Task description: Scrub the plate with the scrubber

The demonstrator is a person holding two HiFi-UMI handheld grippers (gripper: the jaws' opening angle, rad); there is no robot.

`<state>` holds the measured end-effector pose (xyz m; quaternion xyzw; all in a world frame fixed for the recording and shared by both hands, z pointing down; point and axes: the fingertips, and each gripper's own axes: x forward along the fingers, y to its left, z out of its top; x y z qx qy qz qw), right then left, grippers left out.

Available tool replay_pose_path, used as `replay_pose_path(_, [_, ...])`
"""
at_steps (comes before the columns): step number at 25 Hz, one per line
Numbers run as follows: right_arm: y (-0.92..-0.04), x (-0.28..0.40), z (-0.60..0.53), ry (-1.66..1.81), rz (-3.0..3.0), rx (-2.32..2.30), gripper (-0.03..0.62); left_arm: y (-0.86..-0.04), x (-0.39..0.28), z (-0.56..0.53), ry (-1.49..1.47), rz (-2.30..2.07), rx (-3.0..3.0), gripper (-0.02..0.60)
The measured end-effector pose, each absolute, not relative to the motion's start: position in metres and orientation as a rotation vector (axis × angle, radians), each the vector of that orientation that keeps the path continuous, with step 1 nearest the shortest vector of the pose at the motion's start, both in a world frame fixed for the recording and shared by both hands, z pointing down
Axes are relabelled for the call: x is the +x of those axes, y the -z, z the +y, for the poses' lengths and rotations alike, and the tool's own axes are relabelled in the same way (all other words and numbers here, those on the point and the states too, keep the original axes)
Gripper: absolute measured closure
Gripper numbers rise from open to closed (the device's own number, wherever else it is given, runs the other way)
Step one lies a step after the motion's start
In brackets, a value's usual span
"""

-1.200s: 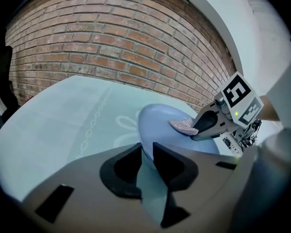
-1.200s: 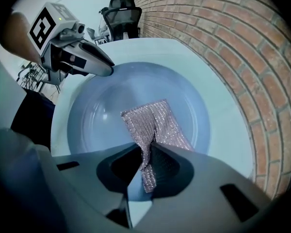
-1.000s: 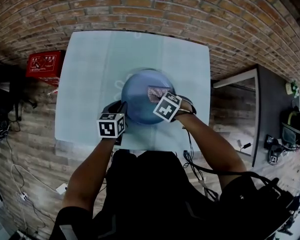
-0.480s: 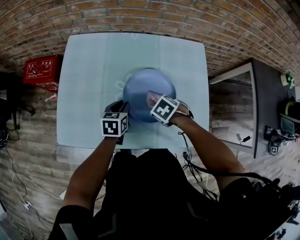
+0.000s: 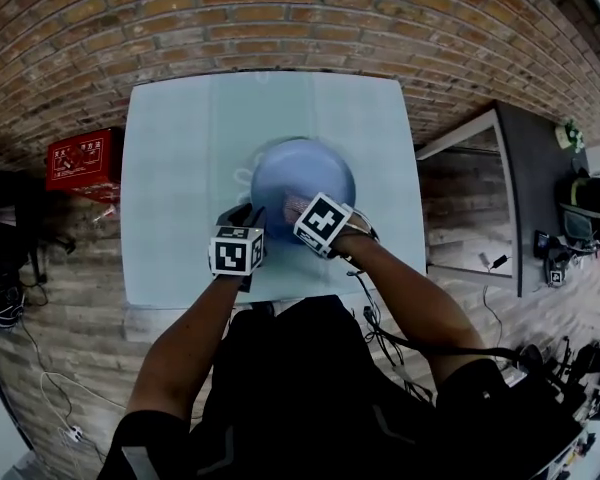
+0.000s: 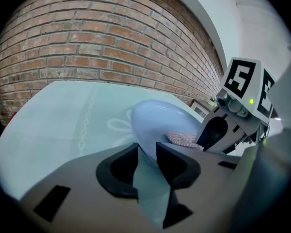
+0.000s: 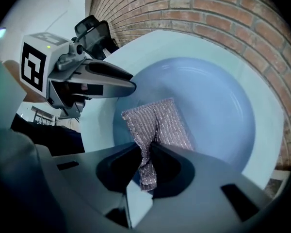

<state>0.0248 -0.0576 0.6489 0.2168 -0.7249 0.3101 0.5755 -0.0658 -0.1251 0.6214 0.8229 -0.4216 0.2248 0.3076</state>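
Table (image 5: 170, 168); scrubber (image 5: 292, 206) now nearer left claw (image 6: 146, 147)

Blue plate (image 5: 310, 168), silvery mesh scrubber (image 7: 160, 125) inside

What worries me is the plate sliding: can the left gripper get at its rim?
Likely yes: the left gripper has just been opening its jaws, which straddle the blue plate at its near rim; the scrubber in the right gripper lies farther in.

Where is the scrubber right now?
In the right gripper view, the scrubber is pinched in the right gripper, its free end lying on the blue plate, on the side nearest the person.
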Motion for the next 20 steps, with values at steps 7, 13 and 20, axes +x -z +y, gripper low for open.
replay_pose_path(7, [-0.645, 0.006, -0.054, -0.785, -1.741, 0.545, 0.520, -0.618, -0.071, -0.124, -0.467, -1.000, 2.177, 0.456])
replay_pose_path(13, [-0.632, -0.003, -0.055, -0.978, -1.835, 0.593, 0.520, -0.599, -0.071, -0.131, -0.454, -1.002, 2.262, 0.456])
replay_pose_path(20, [-0.608, -0.009, -0.059, -1.039, -1.961, 0.646, 0.520, -0.564, -0.077, -0.141, -0.338, -1.063, 2.297, 0.470])
